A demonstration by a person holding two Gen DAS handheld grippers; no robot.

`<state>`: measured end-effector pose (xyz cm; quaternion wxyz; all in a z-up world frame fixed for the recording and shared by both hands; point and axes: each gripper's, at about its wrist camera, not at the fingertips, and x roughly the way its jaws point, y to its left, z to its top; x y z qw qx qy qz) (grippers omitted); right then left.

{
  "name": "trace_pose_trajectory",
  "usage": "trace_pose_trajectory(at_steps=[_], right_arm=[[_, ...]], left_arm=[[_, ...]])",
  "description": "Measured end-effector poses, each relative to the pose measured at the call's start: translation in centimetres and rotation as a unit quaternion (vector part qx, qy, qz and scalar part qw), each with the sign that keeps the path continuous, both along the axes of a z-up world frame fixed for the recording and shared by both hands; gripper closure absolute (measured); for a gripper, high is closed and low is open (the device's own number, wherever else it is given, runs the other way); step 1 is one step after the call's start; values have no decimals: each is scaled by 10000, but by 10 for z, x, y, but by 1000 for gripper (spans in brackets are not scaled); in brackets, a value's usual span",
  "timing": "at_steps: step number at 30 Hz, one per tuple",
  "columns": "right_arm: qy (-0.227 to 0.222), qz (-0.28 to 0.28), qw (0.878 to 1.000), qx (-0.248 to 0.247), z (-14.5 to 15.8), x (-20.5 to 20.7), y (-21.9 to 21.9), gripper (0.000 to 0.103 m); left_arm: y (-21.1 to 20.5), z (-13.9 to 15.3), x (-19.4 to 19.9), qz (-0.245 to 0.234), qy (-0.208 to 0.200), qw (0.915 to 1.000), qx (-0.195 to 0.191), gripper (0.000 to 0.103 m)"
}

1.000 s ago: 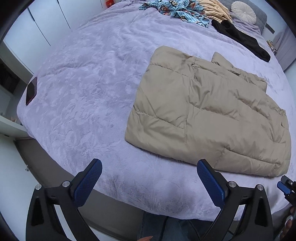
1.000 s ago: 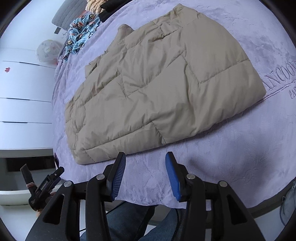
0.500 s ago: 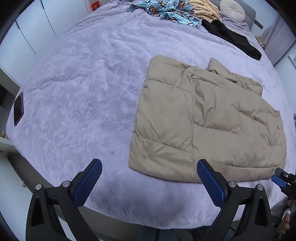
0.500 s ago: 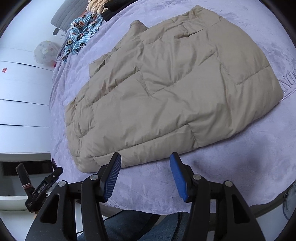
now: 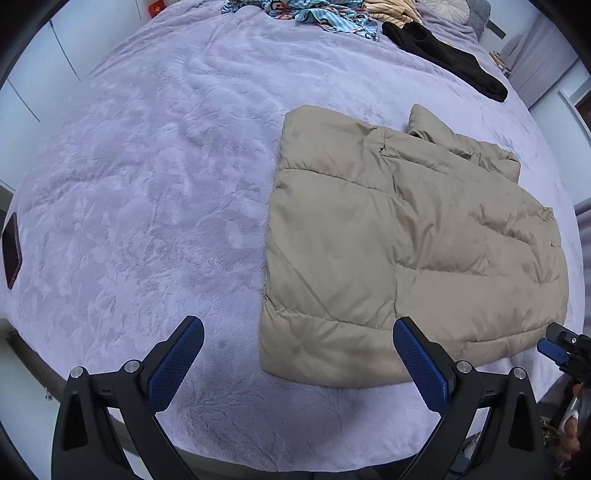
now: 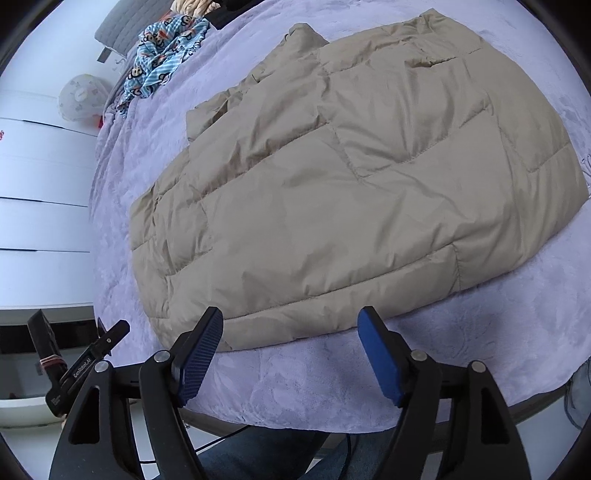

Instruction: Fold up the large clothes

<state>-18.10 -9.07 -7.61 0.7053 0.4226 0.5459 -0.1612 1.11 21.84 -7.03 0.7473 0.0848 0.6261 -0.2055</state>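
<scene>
Spread wide and holding nothing, both pairs of my blue-padded jaws hang over the near edge of a bed. At the lower middle of the left wrist view, my left gripper (image 5: 297, 365) stands fully apart: its left pad sits over bare cover, its right pad over the near hem of the folded beige quilted puffer jacket (image 5: 406, 236), though I cannot tell whether it touches. At the far left edge of that frame a dark, flat phone-like slab (image 5: 11, 254) lies on the lavender plush bed cover (image 5: 147, 184). The jacket fills the right half of the frame, lying flat with a small flap sticking out at its far end. Along the top edge sit a blue cartoon-print garment (image 5: 314, 11), then a black garment (image 5: 450, 62) trailing toward the upper right. At the far right edge the tip of my other tool pokes in.

In the right wrist view, white drawer fronts (image 6: 40, 184) fill the left side and the blue print garment (image 6: 166, 48) lies at upper left. The jacket (image 6: 351, 177) spreads across the centre and right. My right gripper (image 6: 290, 354), at the bottom, has just been opening, with only cover between its pads, just short of the jacket's near hem. Denim-clad legs (image 6: 266, 454) show below.
</scene>
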Motion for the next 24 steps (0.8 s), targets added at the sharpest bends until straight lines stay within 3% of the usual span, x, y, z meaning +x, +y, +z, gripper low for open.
trace_pose_trajectory(at_steps=[2, 4, 7, 8, 17, 21, 24], right_arm=[[13, -26, 10000, -4, -2, 5, 3, 22], [-61, -59, 10000, -9, -3, 10, 9, 10], [-147, -46, 9999, -55, -4, 19, 19, 10], [-138, -35, 9999, -66, -5, 23, 22, 1], [120, 216, 9989, 406, -22, 47, 44, 0], [205, 191, 9989, 387, -19, 48, 44, 0], [273, 163, 9988, 369, -18, 46, 43, 0]], left_arm=[[-1, -5, 5, -90, 85, 9999, -45, 1], [0, -9, 11, -146, 167, 9997, -129, 1], [2, -14, 22, -183, 241, 9993, -227, 1], [3, -16, 26, -196, 268, 9991, -261, 1], [18, -40, 72, -298, 706, 9936, -833, 1], [21, -62, 90, -461, 1330, 9810, -1331, 1], [11, -75, 92, -736, 1609, 9734, -1455, 1]])
